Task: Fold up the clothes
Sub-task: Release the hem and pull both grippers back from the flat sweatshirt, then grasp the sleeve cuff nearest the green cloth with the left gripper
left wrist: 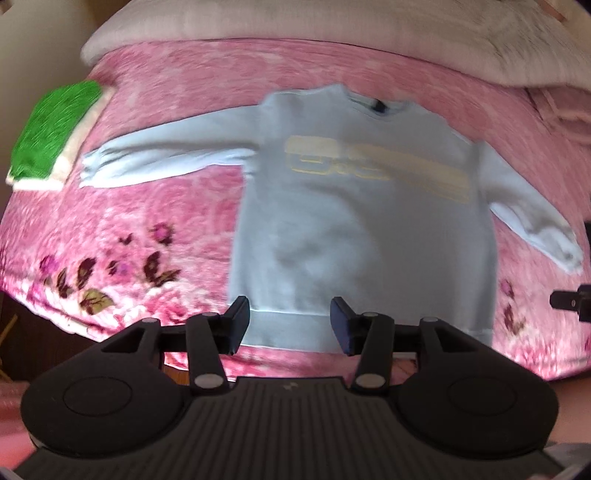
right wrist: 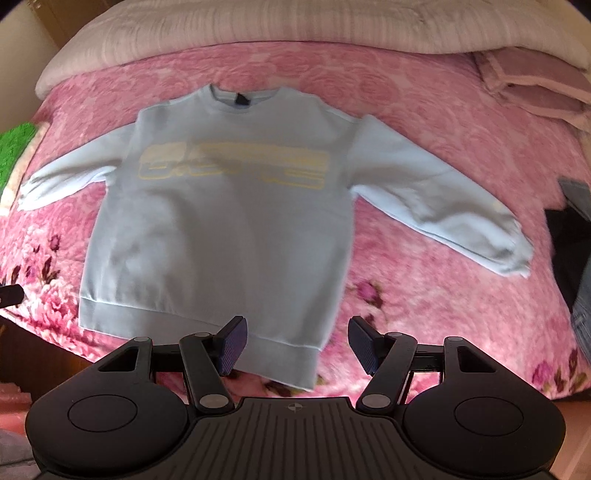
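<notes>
A light blue sweatshirt [right wrist: 221, 229] lies flat on the bed, front side up, with yellow print [right wrist: 232, 166] across the chest. Its neck points toward the far side of the bed and its bottom band [right wrist: 192, 332] lies close to the near edge. Both sleeves are spread out to the sides. The left sleeve [left wrist: 166, 155] reaches toward a folded green cloth [left wrist: 55, 129]. The green cloth sits on top of a cream one, near the left edge of the bed. The right sleeve [right wrist: 443, 206] slants down toward the right.

The left claw [left wrist: 288, 325] hangs over the bottom band of the sweatshirt, near its left corner. Its two fingers stand apart with a wide gap. Nothing is between them, and they do not look like they touch the cloth. The picture from this side is blurry.

The right claw [right wrist: 299, 343] hangs over the other corner of the bottom band. Its fingers are also wide apart and hold nothing. The blue pad [right wrist: 232, 347] of one finger shows over the band, while the other finger is over the bed cover.

The bed cover [right wrist: 424, 295] is pink with rose shapes and some darker flowers near the front. A pale quilt [right wrist: 258, 26] is bunched along the far side. Something dark [right wrist: 569, 236] lies at the right edge; I cannot tell what it is.
</notes>
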`<state>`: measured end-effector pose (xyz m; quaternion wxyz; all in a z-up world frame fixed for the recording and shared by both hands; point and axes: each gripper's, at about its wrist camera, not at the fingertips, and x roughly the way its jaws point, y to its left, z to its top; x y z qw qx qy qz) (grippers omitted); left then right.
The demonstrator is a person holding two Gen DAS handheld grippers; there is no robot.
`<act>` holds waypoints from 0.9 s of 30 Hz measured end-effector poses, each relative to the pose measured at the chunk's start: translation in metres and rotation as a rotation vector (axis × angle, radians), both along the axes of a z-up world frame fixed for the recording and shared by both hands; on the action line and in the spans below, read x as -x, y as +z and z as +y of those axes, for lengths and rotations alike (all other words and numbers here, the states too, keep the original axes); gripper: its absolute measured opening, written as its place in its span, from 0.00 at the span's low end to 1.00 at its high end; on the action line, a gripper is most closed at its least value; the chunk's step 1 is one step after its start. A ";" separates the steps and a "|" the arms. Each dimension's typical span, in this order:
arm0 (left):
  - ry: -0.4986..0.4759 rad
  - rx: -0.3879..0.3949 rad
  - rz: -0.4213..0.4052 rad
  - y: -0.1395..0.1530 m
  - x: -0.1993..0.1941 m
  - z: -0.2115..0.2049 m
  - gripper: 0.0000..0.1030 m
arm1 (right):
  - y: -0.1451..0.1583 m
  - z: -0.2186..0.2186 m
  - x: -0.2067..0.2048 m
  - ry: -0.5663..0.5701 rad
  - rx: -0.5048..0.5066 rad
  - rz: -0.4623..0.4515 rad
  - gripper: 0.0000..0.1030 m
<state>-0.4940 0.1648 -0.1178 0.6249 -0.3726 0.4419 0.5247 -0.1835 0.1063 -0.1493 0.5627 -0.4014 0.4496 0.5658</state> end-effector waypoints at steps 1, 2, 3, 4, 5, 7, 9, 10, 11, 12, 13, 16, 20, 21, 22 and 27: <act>0.024 0.003 -0.010 -0.001 0.010 0.005 0.43 | -0.002 0.006 0.005 0.008 0.004 0.001 0.62; 0.050 0.006 -0.021 -0.002 0.021 0.010 0.43 | -0.003 0.013 0.010 0.014 0.005 0.001 0.62; 0.079 0.011 -0.036 -0.004 0.035 0.016 0.43 | -0.005 0.020 0.016 0.020 0.006 0.000 0.62; 0.109 0.016 -0.051 -0.006 0.048 0.022 0.43 | -0.006 0.027 0.023 0.023 0.007 -0.004 0.62; 0.136 0.017 -0.065 -0.008 0.062 0.029 0.43 | -0.008 0.035 0.029 0.024 0.007 -0.009 0.62; 0.195 0.023 -0.099 -0.015 0.093 0.044 0.43 | -0.011 0.050 0.041 0.027 0.009 -0.020 0.62; 0.256 0.029 -0.137 -0.024 0.125 0.061 0.43 | -0.013 0.066 0.052 0.018 0.007 -0.035 0.62; 0.286 0.033 -0.160 -0.030 0.141 0.070 0.43 | -0.015 0.075 0.058 0.007 0.006 -0.045 0.62; 0.315 0.036 -0.182 -0.036 0.157 0.079 0.43 | -0.016 0.083 0.063 -0.006 0.005 -0.055 0.62; 0.341 0.037 -0.198 -0.042 0.170 0.087 0.43 | -0.017 0.091 0.067 -0.022 0.003 -0.064 0.62; 0.367 0.039 -0.213 -0.051 0.184 0.096 0.43 | -0.018 0.098 0.071 -0.036 0.000 -0.072 0.62; 0.427 0.048 -0.279 -0.082 0.226 0.127 0.42 | -0.024 0.115 0.085 -0.067 -0.009 -0.096 0.62; 0.593 0.057 -0.368 -0.133 0.279 0.165 0.41 | -0.038 0.130 0.104 -0.080 0.010 -0.124 0.62; 0.649 0.051 -0.397 -0.145 0.293 0.174 0.40 | -0.043 0.131 0.108 -0.080 0.022 -0.128 0.62; 0.699 0.037 -0.420 -0.155 0.304 0.180 0.39 | -0.048 0.132 0.111 -0.080 0.036 -0.133 0.62; 0.943 -0.056 -0.541 -0.201 0.353 0.211 0.39 | -0.080 0.134 0.114 -0.107 0.126 -0.174 0.62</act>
